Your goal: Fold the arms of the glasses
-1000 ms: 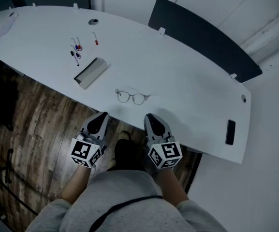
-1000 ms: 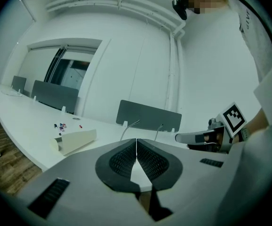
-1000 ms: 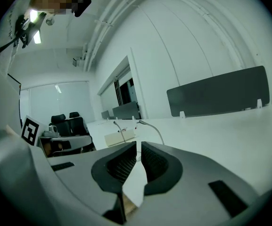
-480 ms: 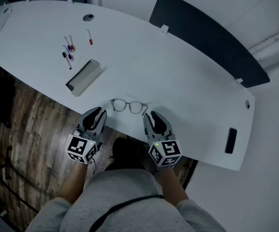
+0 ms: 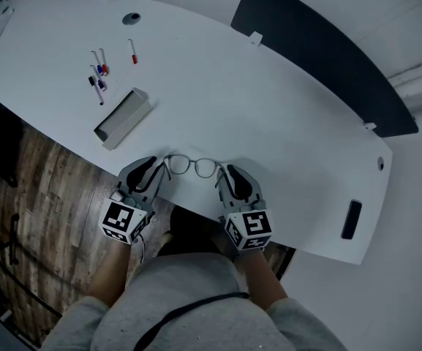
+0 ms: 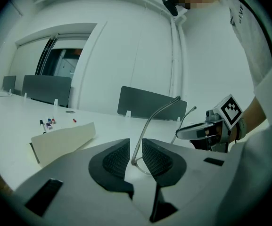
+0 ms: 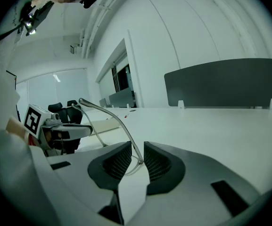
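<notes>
The glasses [image 5: 192,167] sat at the near edge of the white table [image 5: 284,115], between the two grippers. From above their arms were hard to trace, since the grippers covered them. The left gripper [image 5: 154,168] had one arm [image 6: 150,126] standing in the narrow gap between its pads. Those jaws had just been opening and were not pinching it. The right gripper [image 5: 224,174] had the other arm [image 7: 110,113] between its pads near the hinge. Its jaws had just been closing a little but were parted, with no squeeze that I could see. The pads hid most of the lenses from both gripper views. Farther off lay some pens [image 5: 97,75], too small to count, and a pale box [image 5: 123,115]. I couldn't identify a dark slab [image 5: 351,219] by the table's right edge.
</notes>
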Action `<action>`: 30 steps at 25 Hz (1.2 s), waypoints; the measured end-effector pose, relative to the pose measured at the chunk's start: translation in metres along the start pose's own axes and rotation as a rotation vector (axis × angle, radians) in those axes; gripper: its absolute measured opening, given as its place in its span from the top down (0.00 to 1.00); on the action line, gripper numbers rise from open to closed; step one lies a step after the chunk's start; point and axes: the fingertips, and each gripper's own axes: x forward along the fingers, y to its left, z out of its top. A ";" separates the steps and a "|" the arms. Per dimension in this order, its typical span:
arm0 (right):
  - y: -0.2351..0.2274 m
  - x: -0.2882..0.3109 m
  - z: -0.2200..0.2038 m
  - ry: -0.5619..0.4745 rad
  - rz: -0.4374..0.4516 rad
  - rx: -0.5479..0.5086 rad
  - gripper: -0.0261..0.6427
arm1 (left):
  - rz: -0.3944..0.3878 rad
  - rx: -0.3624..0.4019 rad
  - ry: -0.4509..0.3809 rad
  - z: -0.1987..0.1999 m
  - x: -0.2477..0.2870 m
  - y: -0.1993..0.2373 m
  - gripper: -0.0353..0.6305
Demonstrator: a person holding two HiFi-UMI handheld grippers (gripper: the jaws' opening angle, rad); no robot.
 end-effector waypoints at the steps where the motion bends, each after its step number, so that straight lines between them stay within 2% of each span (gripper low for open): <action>1: -0.001 0.001 0.001 -0.001 0.000 -0.005 0.83 | -0.004 0.009 -0.001 0.000 0.002 0.000 0.82; 11: -0.005 0.013 0.009 0.006 0.021 -0.080 0.90 | -0.068 0.073 0.011 0.002 0.015 -0.011 0.83; 14: -0.006 0.016 0.011 0.009 0.025 -0.105 0.90 | -0.065 0.081 0.014 0.001 0.017 -0.012 0.87; 21: -0.007 0.023 0.015 0.010 0.024 -0.174 0.91 | -0.054 0.071 0.030 -0.002 0.015 -0.011 0.88; 30: 0.008 0.031 0.018 0.041 0.054 -0.430 0.91 | -0.044 0.060 0.034 -0.003 0.015 -0.009 0.89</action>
